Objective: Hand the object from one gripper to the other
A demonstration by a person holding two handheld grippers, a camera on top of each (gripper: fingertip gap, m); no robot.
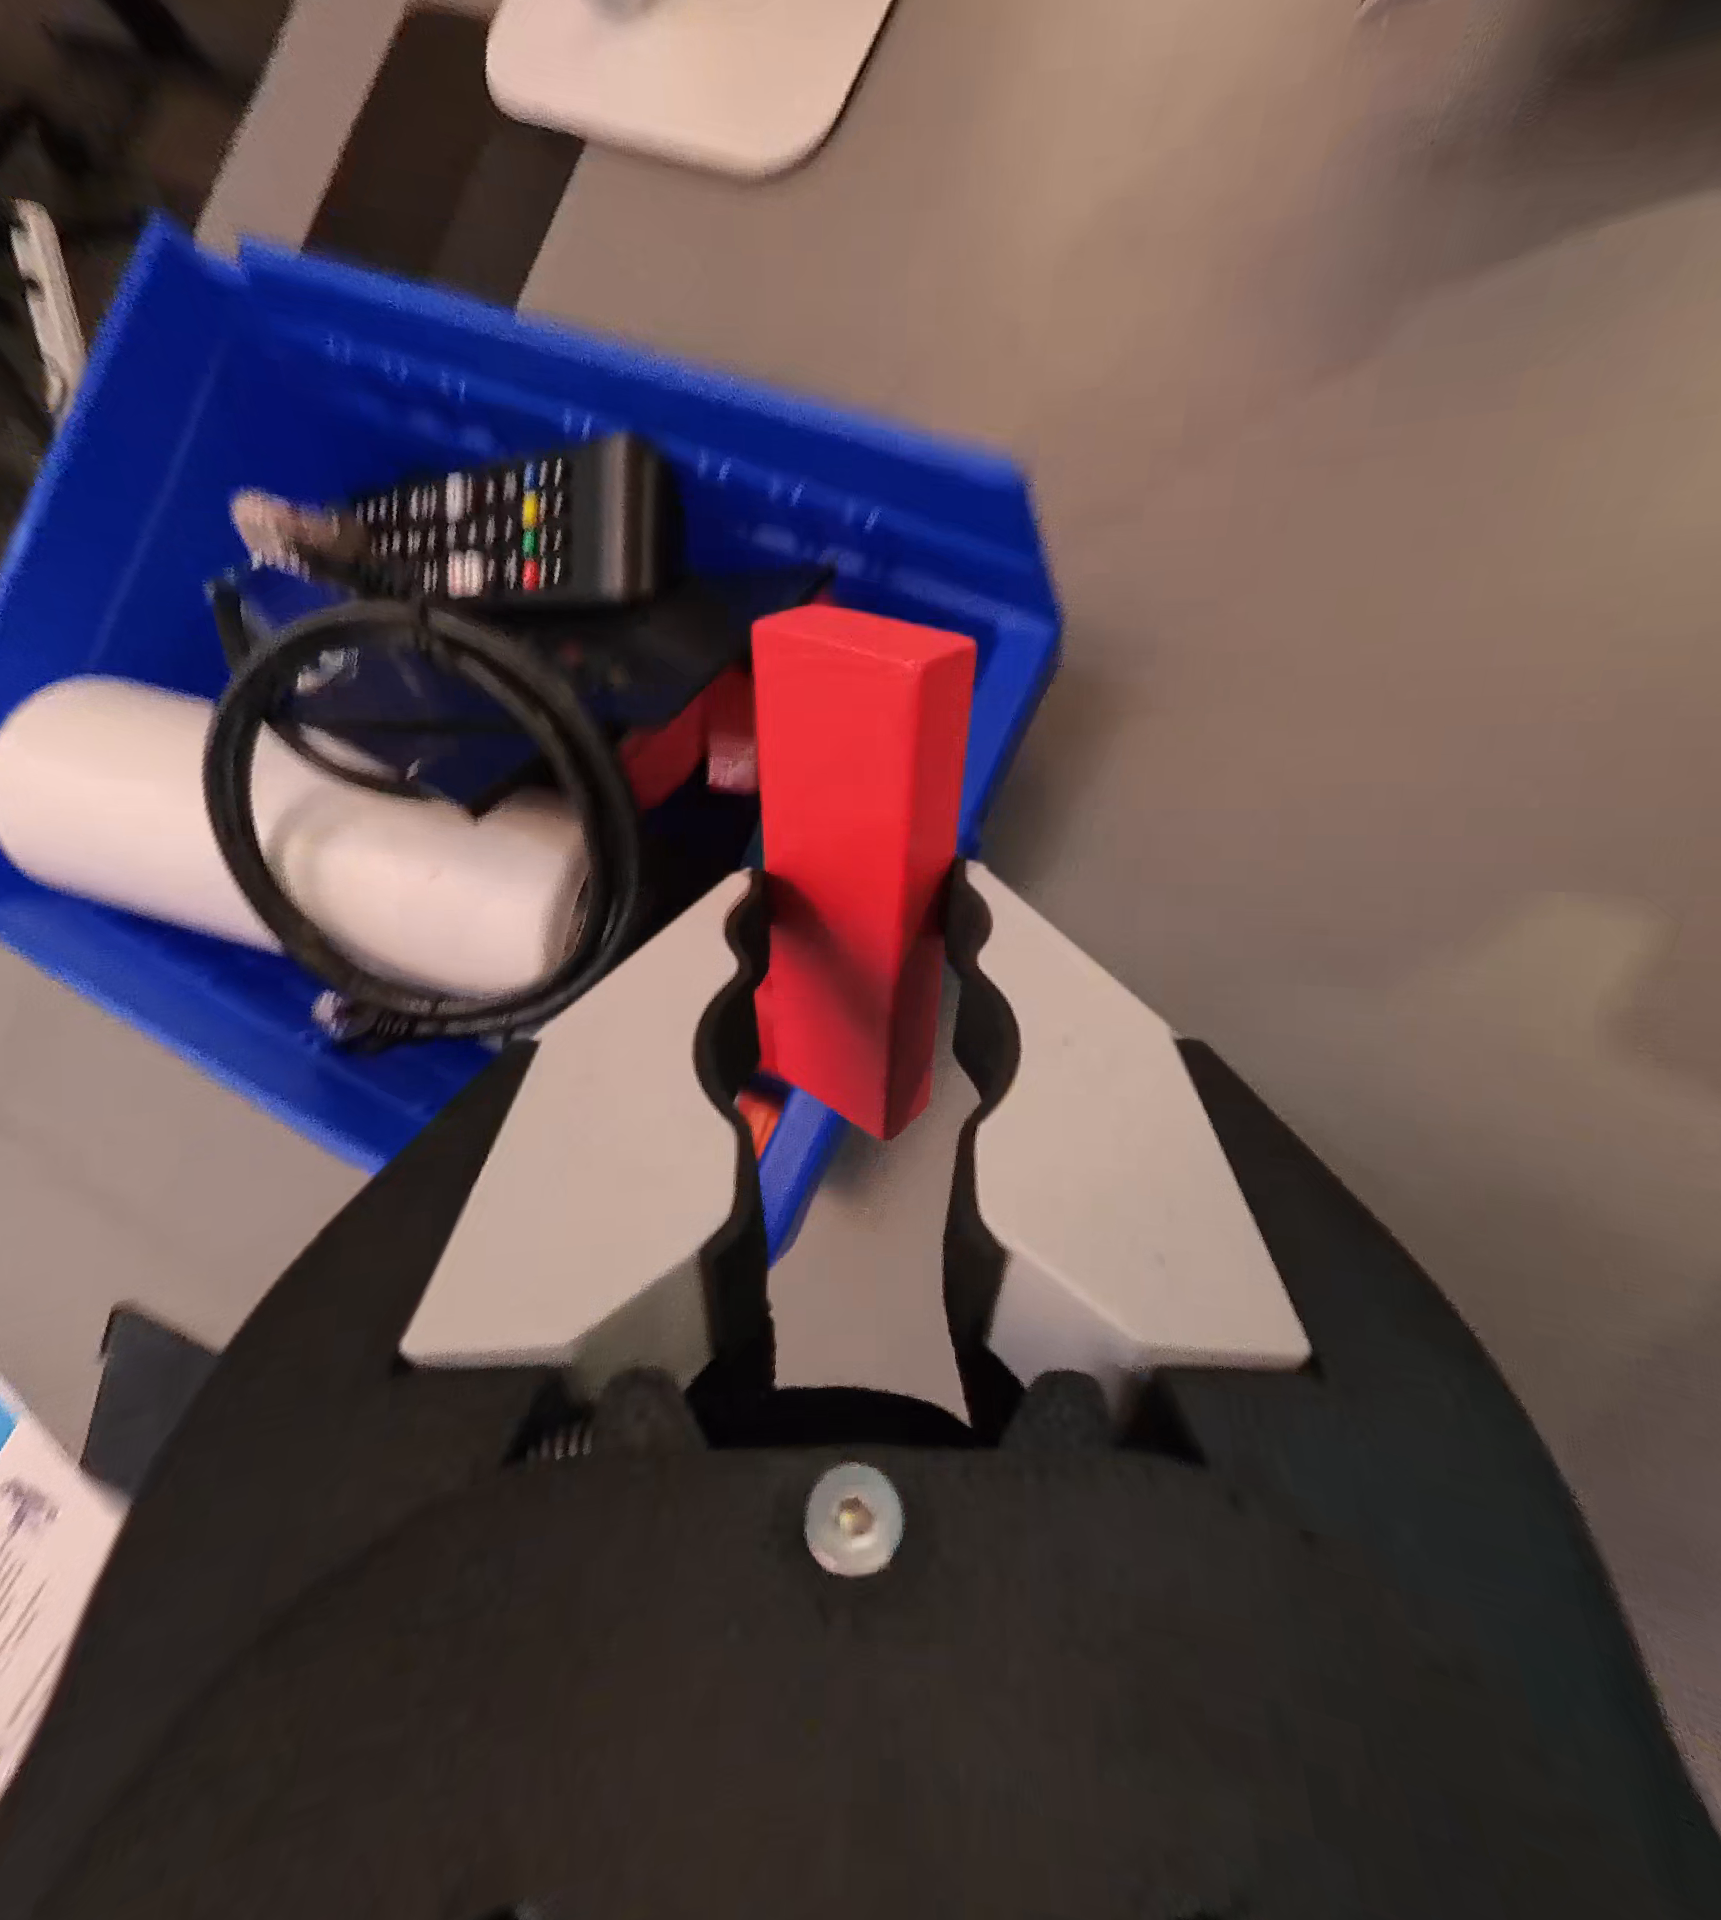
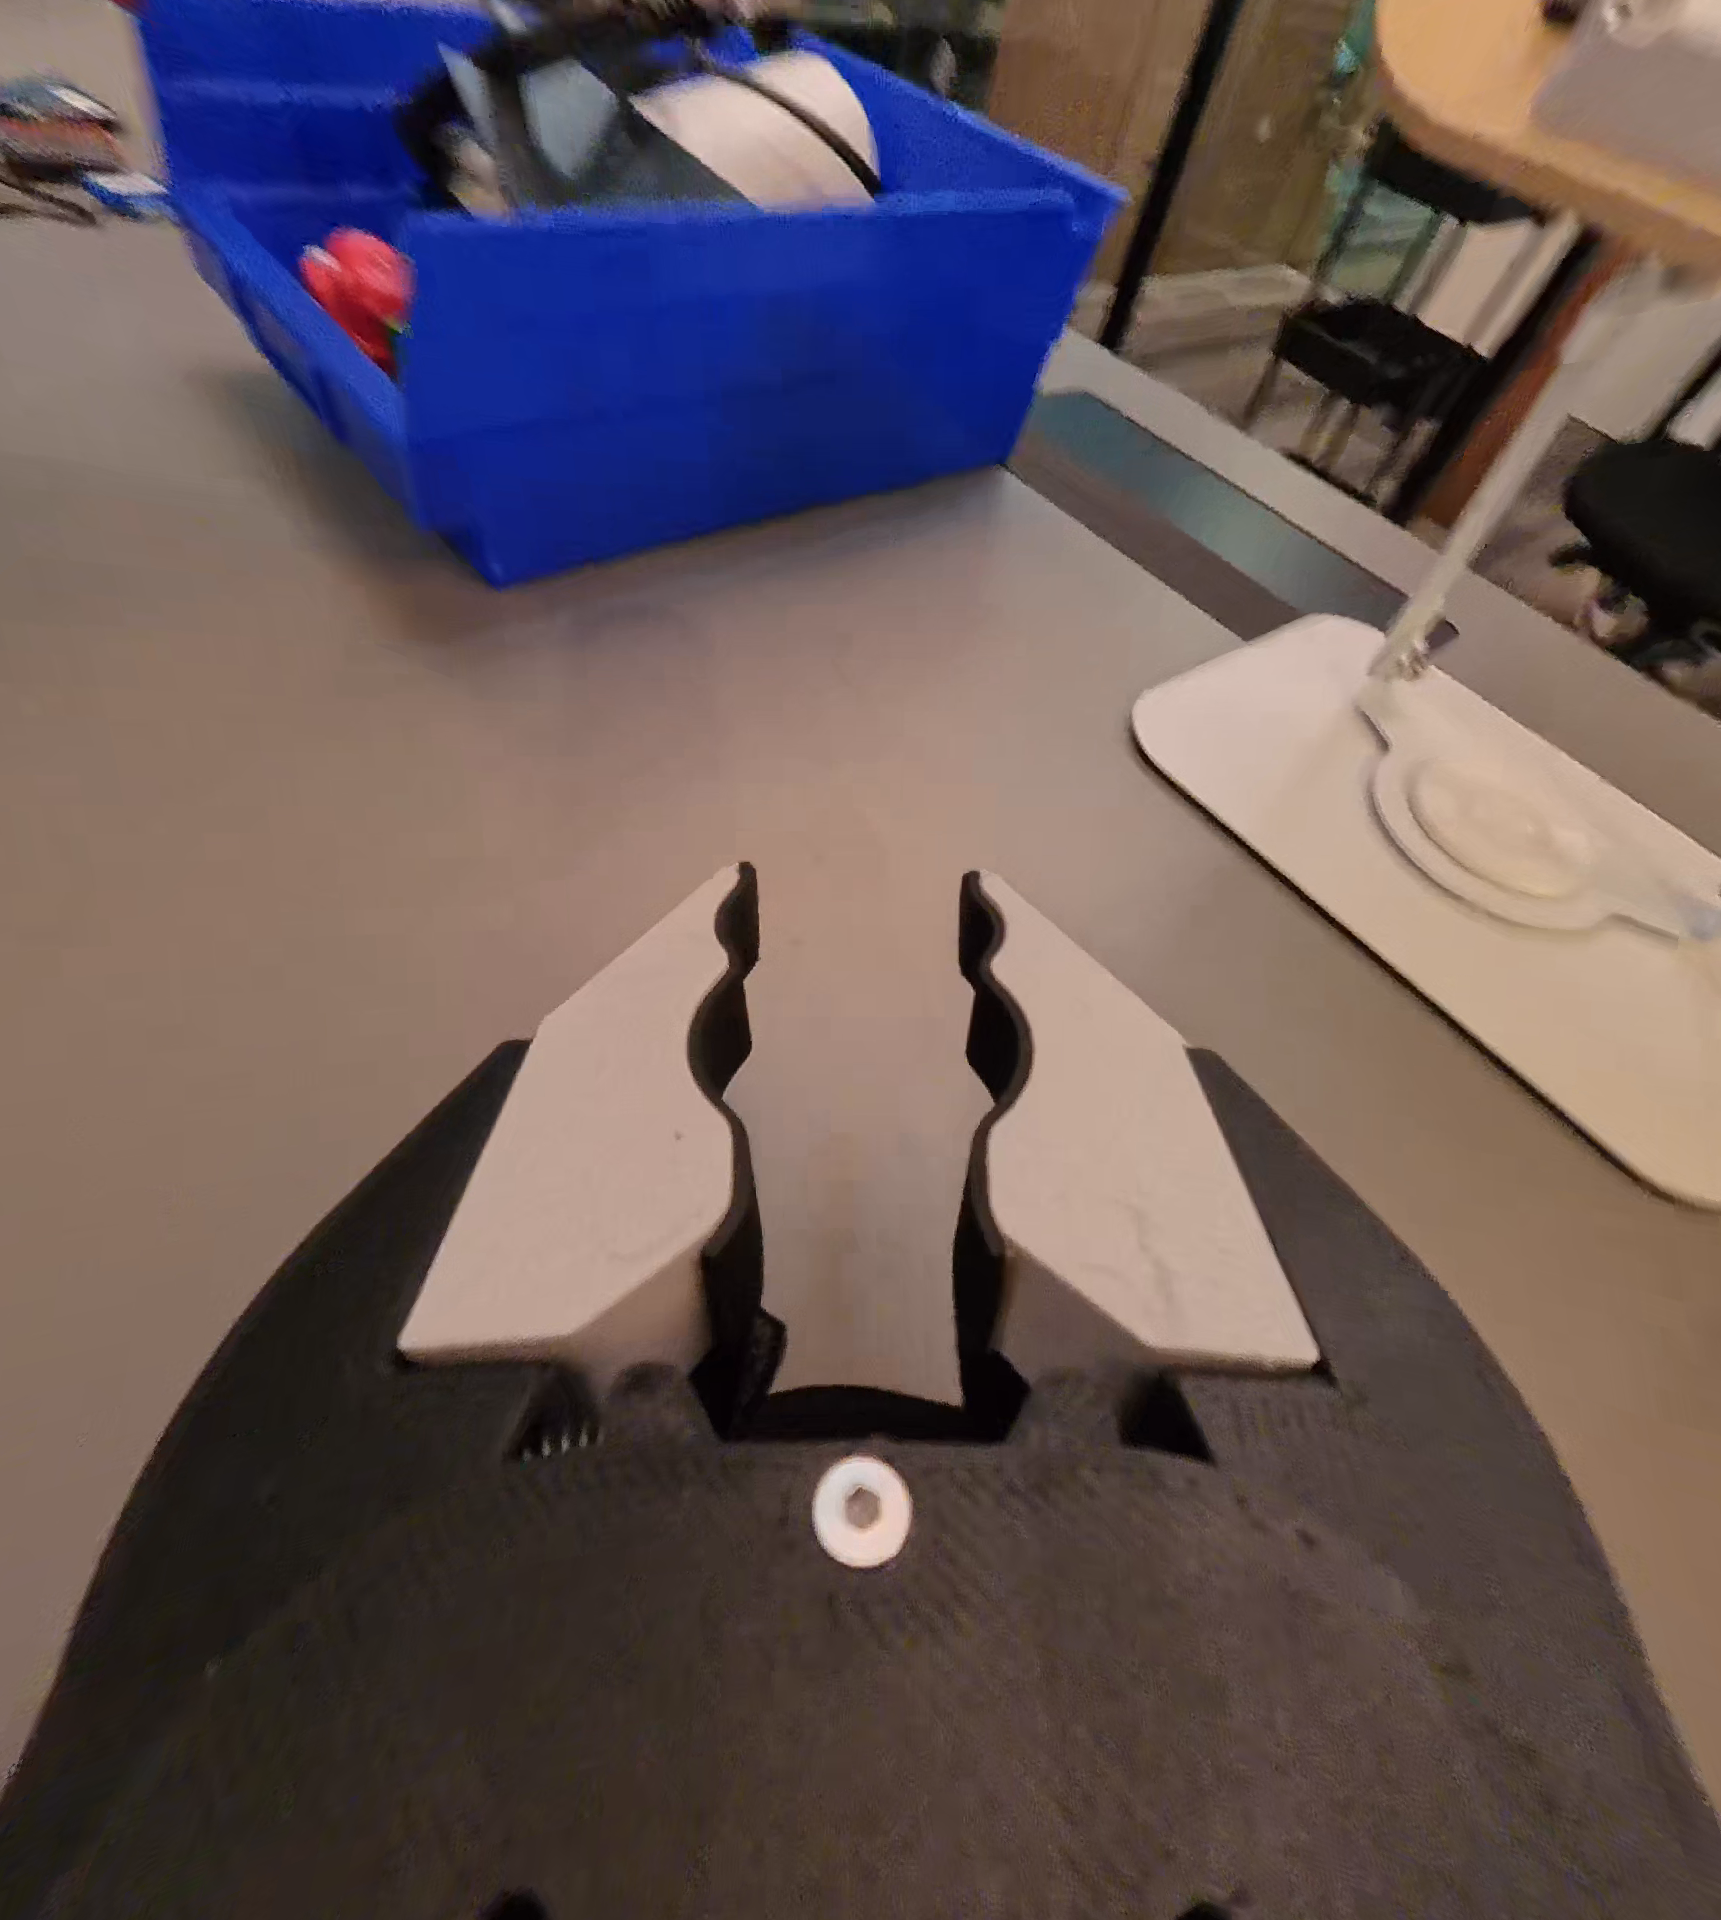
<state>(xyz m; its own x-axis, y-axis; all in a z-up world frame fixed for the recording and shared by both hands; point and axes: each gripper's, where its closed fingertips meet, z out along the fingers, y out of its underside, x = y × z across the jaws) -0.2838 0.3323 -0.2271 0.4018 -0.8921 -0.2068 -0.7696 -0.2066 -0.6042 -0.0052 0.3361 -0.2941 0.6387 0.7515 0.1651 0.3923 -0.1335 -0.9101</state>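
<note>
Left wrist view has the left gripper [image 1: 851, 883] clamped on a red box [image 1: 856, 862], its two grey fingers [image 1: 617, 1122] pinching the long narrow carton near the tips. The box stands roughly upright across the jaws, its long axis running up and down, with the larger share sticking out above the tips and a shorter stub below. Behind it sits a blue bin [image 1: 160, 436] holding a black remote [image 1: 523, 535], a coiled black cable [image 1: 420, 821] and a white cylinder [image 1: 212, 821], all on the grey table [image 1: 1355, 623].

Right wrist view shows the right gripper [image 2: 858, 883] parted and empty, low over the table, facing the same bin [image 2: 731, 343]; a white stand base [image 2: 1458, 883] lies off to its right. Neither the box nor the left gripper shows there, so I'd judge the right one must turn toward the box's free upper end.
</note>
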